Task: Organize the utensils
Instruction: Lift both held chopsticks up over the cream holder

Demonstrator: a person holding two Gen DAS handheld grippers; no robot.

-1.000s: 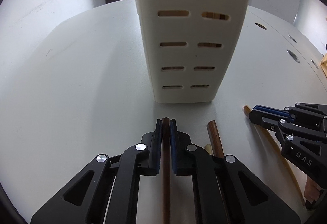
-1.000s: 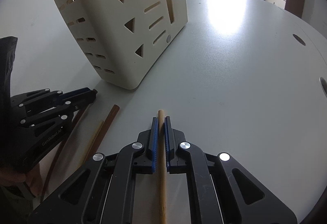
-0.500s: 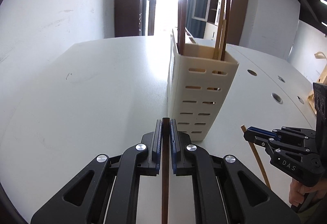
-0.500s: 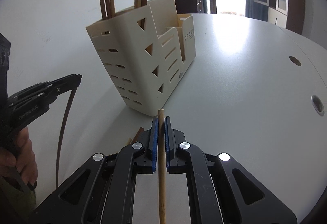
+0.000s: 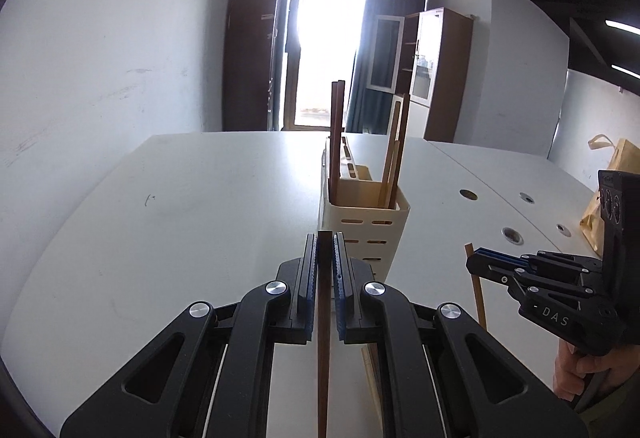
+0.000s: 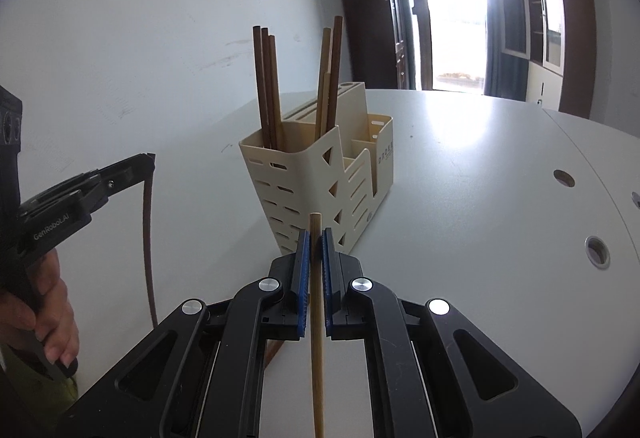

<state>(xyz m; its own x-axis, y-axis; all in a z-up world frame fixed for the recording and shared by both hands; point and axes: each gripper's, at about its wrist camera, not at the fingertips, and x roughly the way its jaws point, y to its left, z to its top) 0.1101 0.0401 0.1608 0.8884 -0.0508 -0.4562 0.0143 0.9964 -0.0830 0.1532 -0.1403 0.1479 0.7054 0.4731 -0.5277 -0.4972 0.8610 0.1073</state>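
Left wrist view: left gripper (image 5: 324, 238) clamps a dark brown chopstick (image 5: 323, 338); cream utensil caddy (image 5: 370, 230) stands just ahead. Right gripper (image 6: 315, 234) pinches a light bamboo chopstick (image 6: 317, 338), caddy ahead.

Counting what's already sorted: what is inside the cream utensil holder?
In the cream utensil holder, three dark chopsticks stand at one side of the front compartment and about three more sticks lean opposite. The walls hide their lower ends.
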